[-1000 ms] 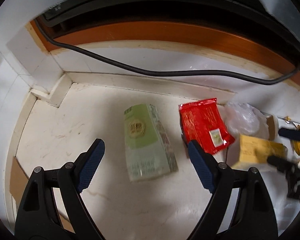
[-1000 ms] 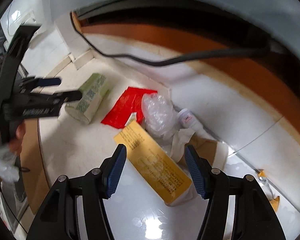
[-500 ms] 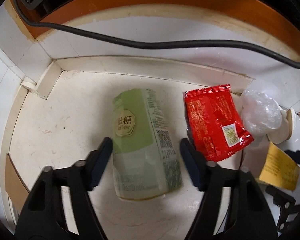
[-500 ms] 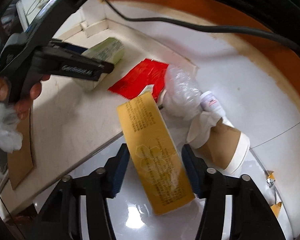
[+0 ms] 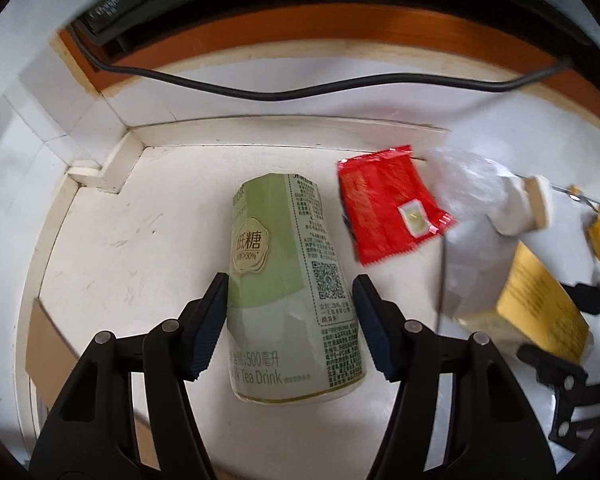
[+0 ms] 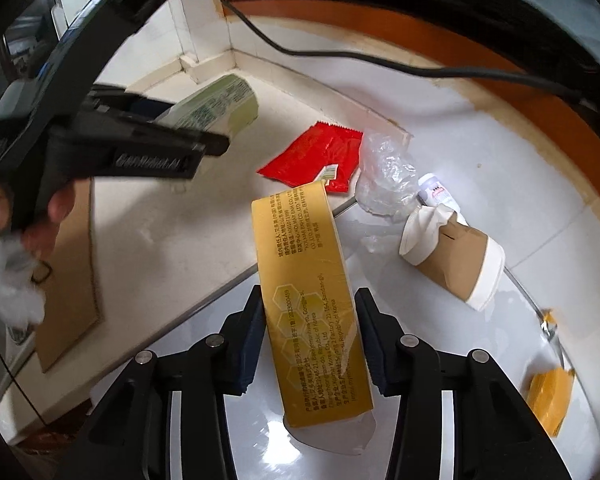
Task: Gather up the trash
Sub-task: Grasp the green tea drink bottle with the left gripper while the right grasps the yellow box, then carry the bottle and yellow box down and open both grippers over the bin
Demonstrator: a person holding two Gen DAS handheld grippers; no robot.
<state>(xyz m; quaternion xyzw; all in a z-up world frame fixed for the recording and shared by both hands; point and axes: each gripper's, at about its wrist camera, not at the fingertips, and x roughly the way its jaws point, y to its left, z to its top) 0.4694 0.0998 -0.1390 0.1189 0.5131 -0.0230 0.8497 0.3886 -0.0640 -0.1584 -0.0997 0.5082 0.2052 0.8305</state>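
Now closing: left claw (image 5: 290, 322) around green tea carton (image 5: 288, 280), right claw (image 6: 308, 338) around yellow box (image 6: 308, 300), pads not yet pressing. Red wrapper (image 5: 388, 204) lying right of carton.

**Green, red and gold on a pale floor**

The milk tea carton (image 5: 288, 280) is pale green with a cream band, a gold-edged seal, black small print and a black QR code. The snack wrapper (image 5: 388, 204) is bright red with a small yellow-green label. The long box (image 6: 312, 304) is golden yellow with a faint honeycomb pattern and dark text. The paper cup (image 6: 460, 264) is brown with a white rim. The crumpled plastic (image 6: 384, 176) is clear. The cable (image 5: 300, 88) is black.
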